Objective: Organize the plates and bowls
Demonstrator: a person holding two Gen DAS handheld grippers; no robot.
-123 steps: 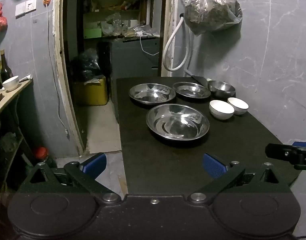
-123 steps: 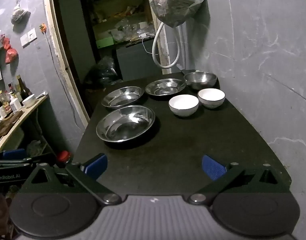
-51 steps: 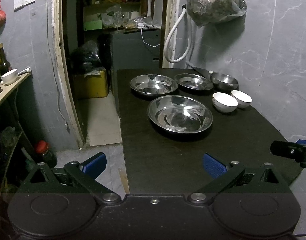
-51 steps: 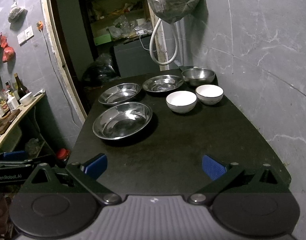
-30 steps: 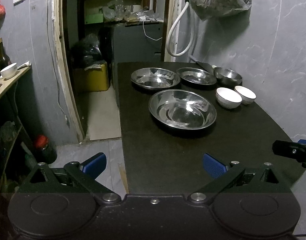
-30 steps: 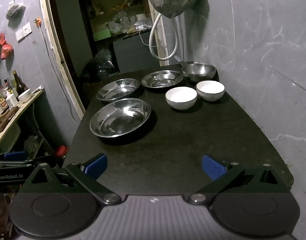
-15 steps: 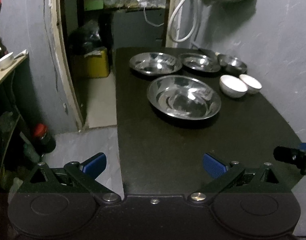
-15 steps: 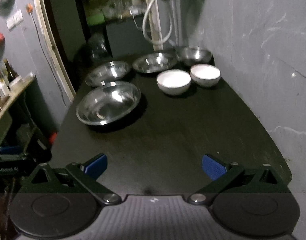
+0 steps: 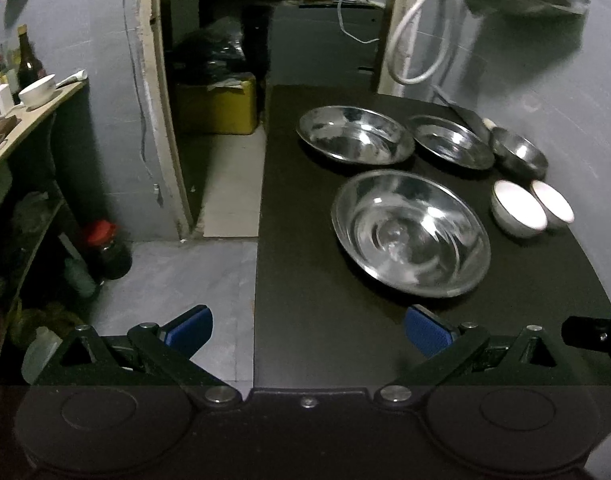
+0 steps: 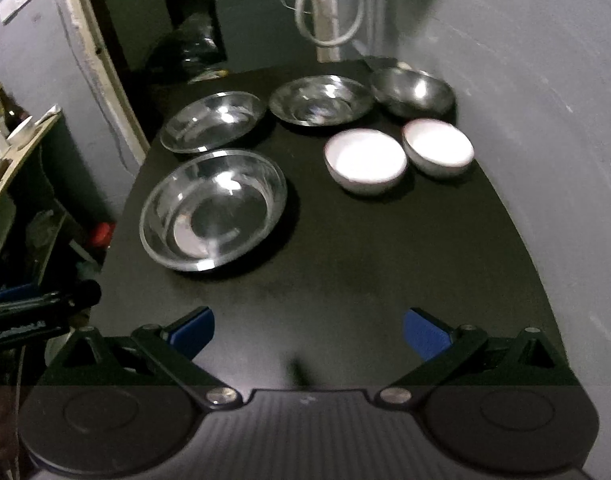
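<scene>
Left gripper (image 9: pixel 305 326) at the near edge of the black table (image 9: pixel 305 320), pads spread wide, nothing between them; it straddles the table's left edge, one pad over the floor. Right gripper (image 10: pixel 309 328) likewise spread apart and empty, over bare tabletop at the near end. Nothing on the table is touched by either tool. Nearest item: large steel basin (image 9: pixel 411 232), left of centre, sitting alone. To its right, two white bowls (image 10: pixel 365 160) side by side, rims just about touching; whether they actually touch cannot be told. Behind the basin: a second steel plate (image 9: pixel 355 134), then a smaller steel plate (image 9: pixel 449 142) beside it, and a small deep steel bowl (image 9: pixel 517 154) at the far right by the wall. None stacked yet, so sorting looks unstarted. Handling judgement: steel pieces likely light, rigid, slick under the pads; the thin flared rim is the only place to pinch, one pad inside and one outside. The basin is wide, so a single rim grip would probably let it tilt. White bowls look ceramic: heavier, chip-prone; pinch the wall at the rim and set down gently when nesting. Right-wrist view slightly blurred.
</scene>
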